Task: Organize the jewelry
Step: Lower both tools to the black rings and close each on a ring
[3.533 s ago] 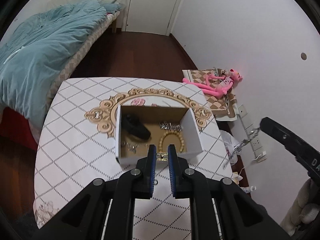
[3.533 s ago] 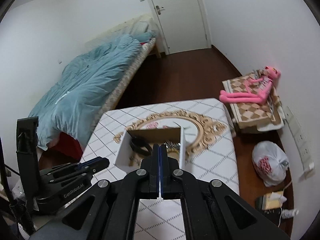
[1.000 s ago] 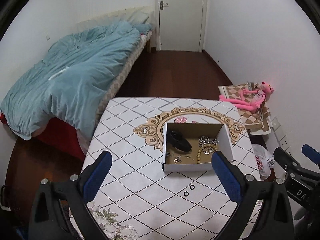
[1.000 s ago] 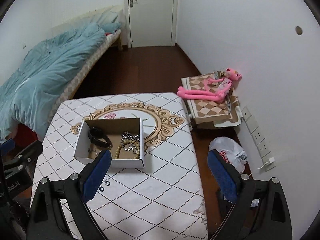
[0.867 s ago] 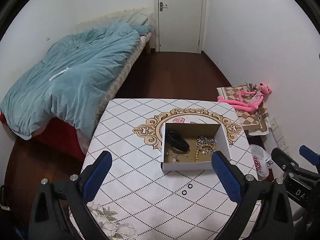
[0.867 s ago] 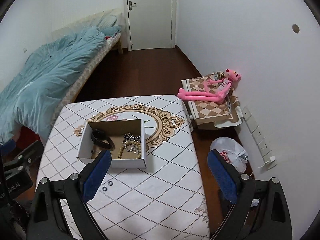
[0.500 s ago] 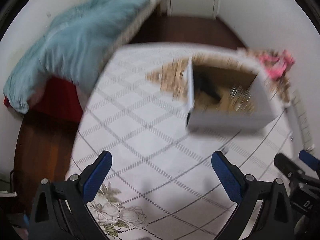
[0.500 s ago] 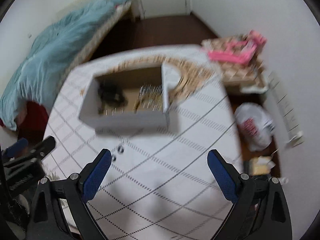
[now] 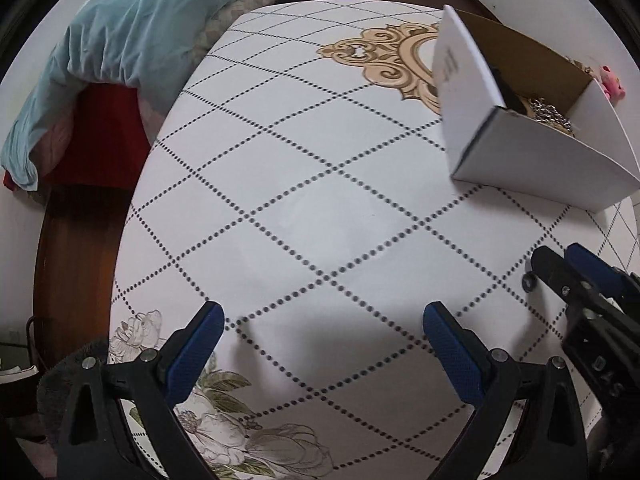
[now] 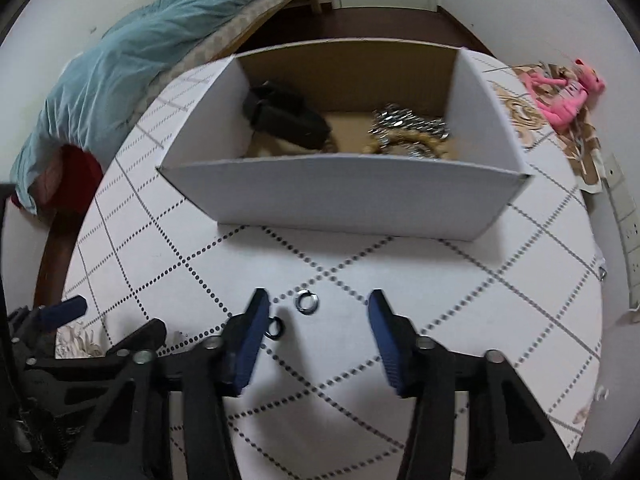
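A white cardboard box (image 10: 344, 196) stands on the table and holds a black band (image 10: 288, 118), a silver chain (image 10: 408, 122) and a bead bracelet (image 10: 404, 146). Two small dark rings lie on the cloth in front of it: one (image 10: 306, 303) between my right gripper's fingers, one (image 10: 275, 326) beside the left finger. My right gripper (image 10: 316, 312) is open, low over the table. My left gripper (image 9: 320, 332) is open and empty over bare cloth, left of the box (image 9: 532, 160). The right gripper's fingertips (image 9: 560, 268) and one ring (image 9: 530, 280) show in the left wrist view.
The table (image 9: 304, 184) has a white diamond-pattern cloth with a gold ornament (image 9: 392, 60). A bed with a teal duvet (image 9: 132, 28) stands at the left. A pink plush toy (image 10: 564, 96) lies on the floor at the right.
Both grippers have dropped from high above the table to just over it. The right gripper now straddles the rings in front of the box. Both stayed open.
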`<state>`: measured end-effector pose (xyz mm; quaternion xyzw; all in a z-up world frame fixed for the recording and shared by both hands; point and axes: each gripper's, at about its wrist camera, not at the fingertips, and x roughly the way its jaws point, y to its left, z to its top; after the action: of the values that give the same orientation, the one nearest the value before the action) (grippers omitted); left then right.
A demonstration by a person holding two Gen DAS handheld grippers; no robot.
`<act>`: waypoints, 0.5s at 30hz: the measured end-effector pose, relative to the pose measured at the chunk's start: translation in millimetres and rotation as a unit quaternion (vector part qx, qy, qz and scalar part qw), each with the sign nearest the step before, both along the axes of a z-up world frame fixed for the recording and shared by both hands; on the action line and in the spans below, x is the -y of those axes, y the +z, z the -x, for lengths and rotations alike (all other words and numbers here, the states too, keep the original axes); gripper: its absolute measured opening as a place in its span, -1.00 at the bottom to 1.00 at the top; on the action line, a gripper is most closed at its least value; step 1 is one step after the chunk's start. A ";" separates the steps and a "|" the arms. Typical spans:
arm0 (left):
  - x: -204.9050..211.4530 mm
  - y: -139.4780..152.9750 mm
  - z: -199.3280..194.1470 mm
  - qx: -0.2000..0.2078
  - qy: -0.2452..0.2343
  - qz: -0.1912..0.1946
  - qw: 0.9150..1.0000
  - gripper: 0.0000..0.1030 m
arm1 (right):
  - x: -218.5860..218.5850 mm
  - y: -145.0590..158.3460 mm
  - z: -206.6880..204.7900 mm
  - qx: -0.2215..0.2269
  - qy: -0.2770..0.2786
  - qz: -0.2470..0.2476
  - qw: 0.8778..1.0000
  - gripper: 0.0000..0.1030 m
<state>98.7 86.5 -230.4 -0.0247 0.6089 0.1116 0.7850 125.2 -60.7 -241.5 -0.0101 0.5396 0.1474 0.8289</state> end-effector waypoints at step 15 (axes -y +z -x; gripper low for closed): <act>50.9 17.6 1.2 0.039 -0.049 0.057 0.996 0.96 | 61.7 18.7 10.7 0.030 -0.061 -0.001 0.998 -0.78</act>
<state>97.4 35.6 -212.9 -0.0438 0.5836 0.0368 0.8100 114.4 -122.3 -222.8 0.0189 0.5143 0.0966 0.8519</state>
